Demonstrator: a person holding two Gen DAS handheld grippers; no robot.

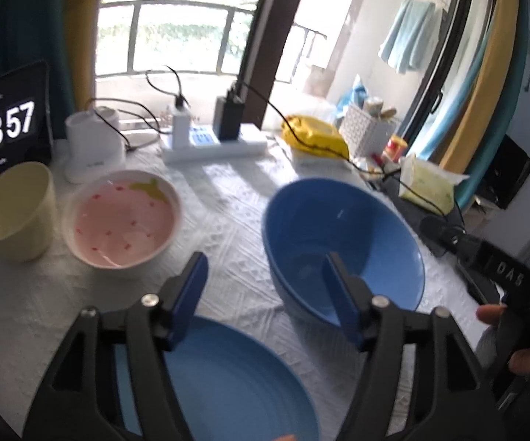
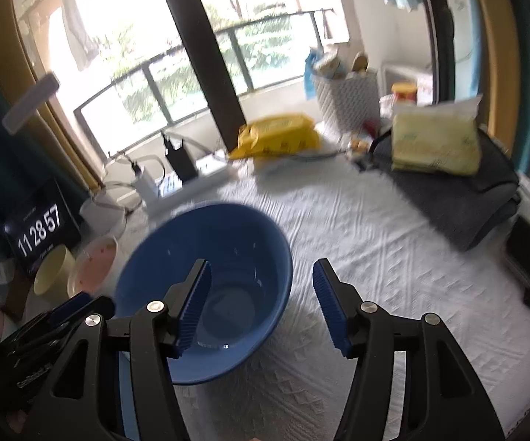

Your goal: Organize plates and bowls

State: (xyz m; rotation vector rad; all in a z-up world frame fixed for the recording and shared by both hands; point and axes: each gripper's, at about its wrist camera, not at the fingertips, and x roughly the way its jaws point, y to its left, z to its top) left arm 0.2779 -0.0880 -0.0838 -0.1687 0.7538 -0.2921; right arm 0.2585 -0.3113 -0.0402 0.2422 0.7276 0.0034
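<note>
A large blue bowl (image 1: 342,235) stands on the white tablecloth, right of centre in the left wrist view; it also shows in the right wrist view (image 2: 206,257). A blue plate (image 1: 228,378) lies at the near edge under my left gripper (image 1: 265,275), which is open and empty above the cloth, its right finger in front of the bowl. A pink strawberry bowl (image 1: 123,217) and a cream cup (image 1: 15,209) stand at the left. My right gripper (image 2: 261,286) is open and empty, its left finger over the blue bowl's inside.
A clock display (image 1: 4,128), a white container (image 1: 92,147) and a power strip with chargers (image 1: 210,139) line the back. A yellow packet (image 1: 312,136), a white basket (image 1: 368,128), a tissue pack (image 2: 434,139) and a dark folded cloth (image 2: 459,198) are at the right.
</note>
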